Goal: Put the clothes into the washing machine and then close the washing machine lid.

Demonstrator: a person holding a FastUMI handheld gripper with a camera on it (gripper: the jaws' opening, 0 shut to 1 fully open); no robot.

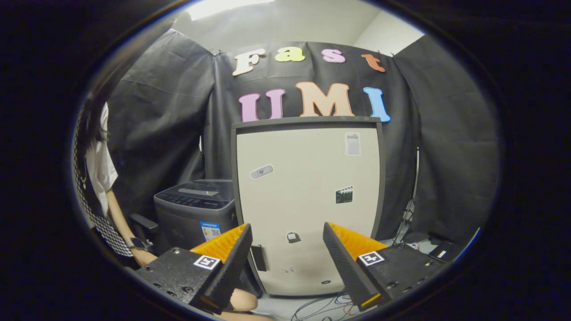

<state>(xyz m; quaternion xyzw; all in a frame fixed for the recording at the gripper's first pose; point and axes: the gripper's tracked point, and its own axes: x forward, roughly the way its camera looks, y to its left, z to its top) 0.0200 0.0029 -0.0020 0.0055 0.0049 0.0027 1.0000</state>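
Note:
A dark grey top-loading washing machine (pixel 196 205) stands on the floor, beyond my left finger and to the left of a tall beige cabinet. Its lid lies flat on top. My gripper (pixel 286 226) is open, with a wide gap between the fingers and nothing held. It points at the lower front of the cabinet, some way short of it. A person in a white top (pixel 100 165) sits left of the machine, with black-and-white checked fabric (pixel 107 229) at their side.
The beige cabinet (pixel 308 200) with small stickers stands straight ahead. The person's forearm and wristwatch (pixel 136 243) reach down beside the machine. Loose cables (pixel 321 307) lie on the floor below the cabinet. A black box (pixel 441 252) sits at the right by the black cloth wall.

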